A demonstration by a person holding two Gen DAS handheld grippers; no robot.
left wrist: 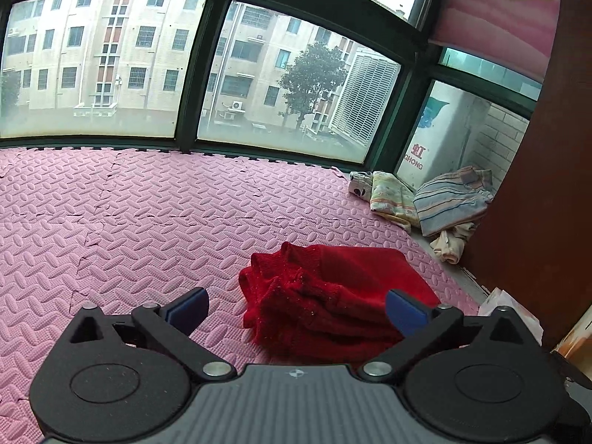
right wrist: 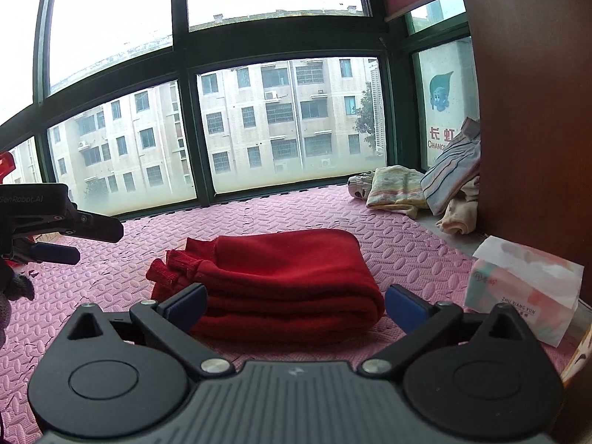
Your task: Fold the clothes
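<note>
A red knit garment [left wrist: 333, 296] lies folded in a thick stack on the pink foam mat [left wrist: 129, 222]. In the left wrist view its ribbed cuffs bunch at the left end. My left gripper [left wrist: 296, 305] stands open just short of it, and its blue pads [left wrist: 192, 303] touch nothing. In the right wrist view the same red garment [right wrist: 281, 277] shows its neat folded side. My right gripper [right wrist: 296, 298] is open wide before that fold, with no cloth pinched. The left gripper [right wrist: 92, 242] shows at the left edge there, held by a gloved hand.
A loose pile of striped and pale clothes [right wrist: 418, 188] lies at the back right by a white appliance box [left wrist: 436, 140]. A tissue pack [right wrist: 518, 288] sits right of the garment, against a brown wooden panel [right wrist: 532, 111]. Dark-framed windows [left wrist: 192, 74] bound the mat's far edge.
</note>
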